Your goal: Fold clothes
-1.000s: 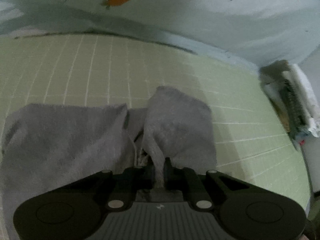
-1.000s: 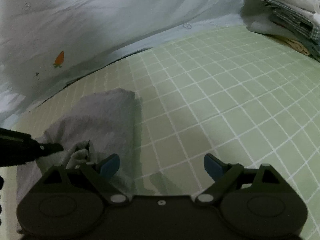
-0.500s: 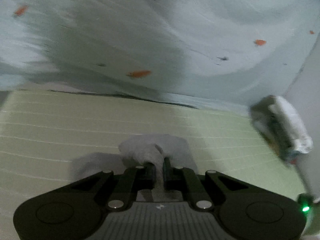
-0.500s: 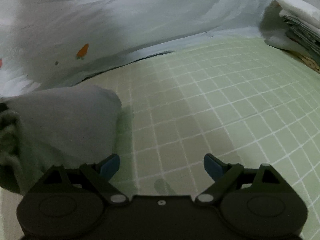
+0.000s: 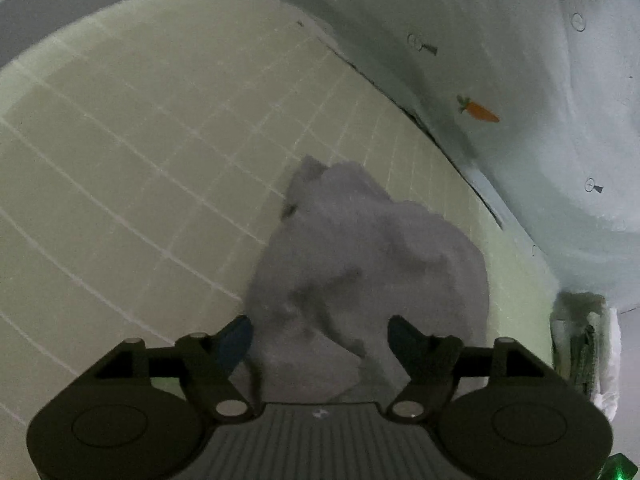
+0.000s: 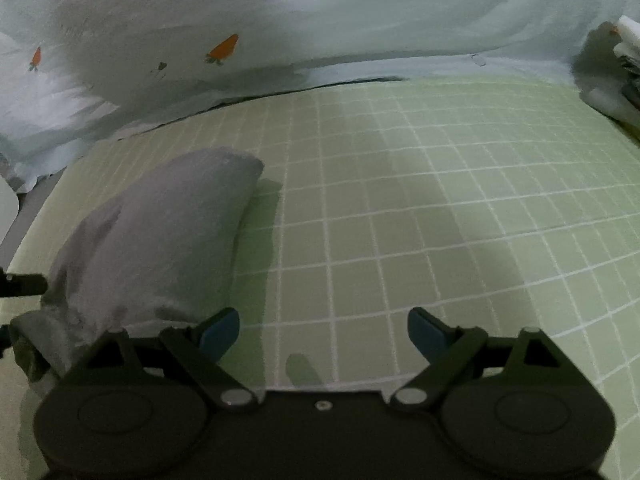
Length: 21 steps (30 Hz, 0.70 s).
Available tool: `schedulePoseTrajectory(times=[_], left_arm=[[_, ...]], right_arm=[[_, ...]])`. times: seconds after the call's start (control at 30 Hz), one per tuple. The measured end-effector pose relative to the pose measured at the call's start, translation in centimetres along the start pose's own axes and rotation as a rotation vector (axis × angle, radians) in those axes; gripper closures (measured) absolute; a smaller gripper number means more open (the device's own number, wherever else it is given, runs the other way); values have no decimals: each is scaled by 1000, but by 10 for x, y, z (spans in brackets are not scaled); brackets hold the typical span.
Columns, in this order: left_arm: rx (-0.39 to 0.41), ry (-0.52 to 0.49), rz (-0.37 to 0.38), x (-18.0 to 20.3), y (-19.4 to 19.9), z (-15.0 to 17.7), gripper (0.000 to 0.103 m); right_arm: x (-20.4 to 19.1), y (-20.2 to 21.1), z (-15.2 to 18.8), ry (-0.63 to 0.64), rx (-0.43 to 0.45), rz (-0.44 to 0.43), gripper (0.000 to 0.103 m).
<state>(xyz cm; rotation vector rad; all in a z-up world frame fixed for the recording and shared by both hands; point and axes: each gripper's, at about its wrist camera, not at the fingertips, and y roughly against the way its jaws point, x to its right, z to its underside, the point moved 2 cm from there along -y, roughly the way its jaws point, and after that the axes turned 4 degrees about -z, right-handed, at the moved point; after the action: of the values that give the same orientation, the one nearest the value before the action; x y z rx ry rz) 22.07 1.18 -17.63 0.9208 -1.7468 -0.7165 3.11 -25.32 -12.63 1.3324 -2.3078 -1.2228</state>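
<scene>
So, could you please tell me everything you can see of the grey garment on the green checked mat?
The grey garment is soft, matte cloth, bunched into a loose, rumpled bundle rather than a flat fold. It lies on the green checked mat, near the pale carrot-print sheet. The left gripper is open with the cloth between its fingers, not clamped. The right gripper is open beside it, over bare mat.

No words, brand names or numbers can be read anywhere, only small carrot prints (image 5: 478, 110) on the pale sheet (image 5: 520, 80).
</scene>
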Motion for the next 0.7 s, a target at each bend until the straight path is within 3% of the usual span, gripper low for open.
schedulePoseTrajectory(times=[0.07, 0.17, 0.23, 0.3, 0.6, 0.7], left_arm=[[-16, -60, -32, 5, -4, 3, 27], [-52, -235, -183, 13, -13, 17, 27], [-79, -294, -235, 10, -16, 25, 25], [-88, -329, -212, 5, -8, 31, 22], [14, -267, -128, -17, 27, 3, 20], [60, -258, -62, -5, 13, -22, 21]], right_arm=[[-5, -1, -1, -10, 1, -14, 11], [-17, -1, 0, 8, 5, -23, 10], [-24, -1, 3, 35, -3, -13, 9], [-27, -1, 6, 45, -12, -7, 9], [-28, -4, -10, 7, 13, 1, 8], [-33, -12, -23, 13, 28, 0, 7]])
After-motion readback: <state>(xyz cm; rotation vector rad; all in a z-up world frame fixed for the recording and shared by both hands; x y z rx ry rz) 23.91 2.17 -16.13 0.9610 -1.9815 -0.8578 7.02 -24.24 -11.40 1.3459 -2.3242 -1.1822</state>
